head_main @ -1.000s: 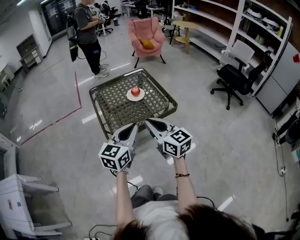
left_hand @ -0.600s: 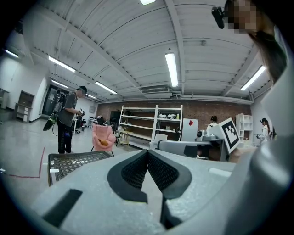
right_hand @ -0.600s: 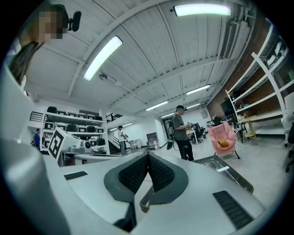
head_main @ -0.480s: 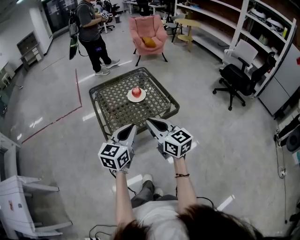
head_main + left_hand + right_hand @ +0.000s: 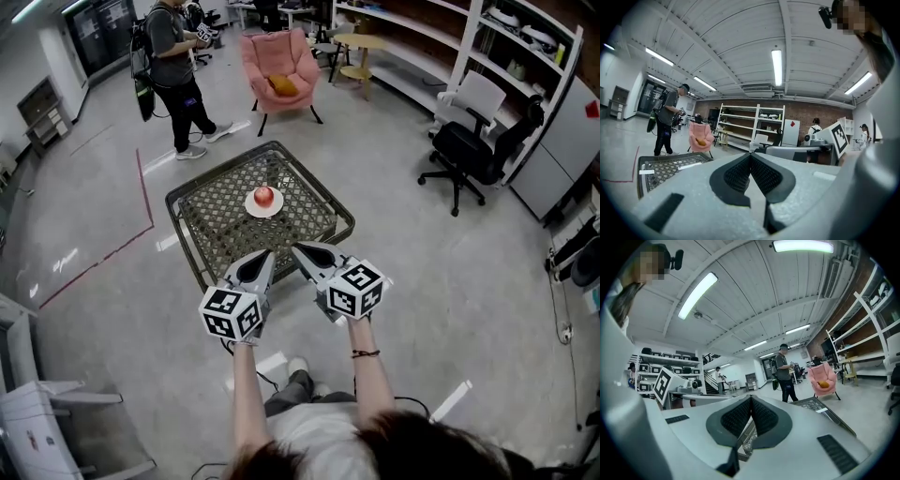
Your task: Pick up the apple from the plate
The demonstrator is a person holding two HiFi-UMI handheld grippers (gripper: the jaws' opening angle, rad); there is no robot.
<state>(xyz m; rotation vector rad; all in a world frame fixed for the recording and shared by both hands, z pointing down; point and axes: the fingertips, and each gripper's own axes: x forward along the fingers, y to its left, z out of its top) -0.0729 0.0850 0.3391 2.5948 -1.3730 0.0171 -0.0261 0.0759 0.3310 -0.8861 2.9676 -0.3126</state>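
Note:
A red apple [image 5: 263, 196] rests on a white plate [image 5: 253, 208] in the middle of a low wicker table [image 5: 216, 236]. My left gripper [image 5: 264, 254] and right gripper [image 5: 296, 248] hover side by side over the table's near edge, both shut and holding nothing. In the left gripper view the jaws of the left gripper [image 5: 750, 155] meet at their tips, with the table [image 5: 661, 169] low at the left. The right gripper view shows the right gripper [image 5: 751, 399] with its pads pressed together and the table [image 5: 820, 408] at the right. The apple is hidden in both gripper views.
A person [image 5: 172, 70] stands beyond the table at the back left. A pink armchair [image 5: 276, 67] sits behind the table, a black office chair [image 5: 467, 150] at the right, shelves [image 5: 450, 56] along the far right wall. Red tape [image 5: 141, 220] marks the floor at left.
Both grippers have come closer to the table, their tips now over its near edge. The view has shifted forward, and the person at the back has stepped a little.

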